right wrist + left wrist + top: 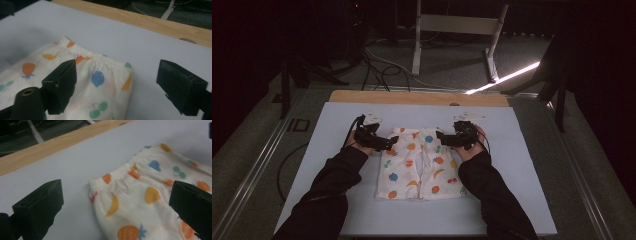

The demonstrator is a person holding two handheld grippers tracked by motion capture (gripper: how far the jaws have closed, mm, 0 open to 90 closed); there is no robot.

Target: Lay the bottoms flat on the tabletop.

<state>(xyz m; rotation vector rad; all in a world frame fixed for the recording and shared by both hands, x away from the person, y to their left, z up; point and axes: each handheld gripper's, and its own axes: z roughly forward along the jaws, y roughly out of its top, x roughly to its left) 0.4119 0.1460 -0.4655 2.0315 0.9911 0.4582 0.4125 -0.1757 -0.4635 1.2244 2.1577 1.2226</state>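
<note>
Shorts (419,165) lie flat on the counter (327,125), each waistband corner between wide, empty jaws of the left gripper (388,144) and right gripper (441,137). A shallow bite could catch one fabric layer, or slip off the elastic.

A dark room: grey floor (447,70), white table frame (459,25), bright light strip (504,78).

the little shorts (419,167) are soft cloth, matt, with a crinkly stretchy band on top. the white table top (512,165) looks smooth and dull. its far edge strip (417,98) is plain wood.
</note>
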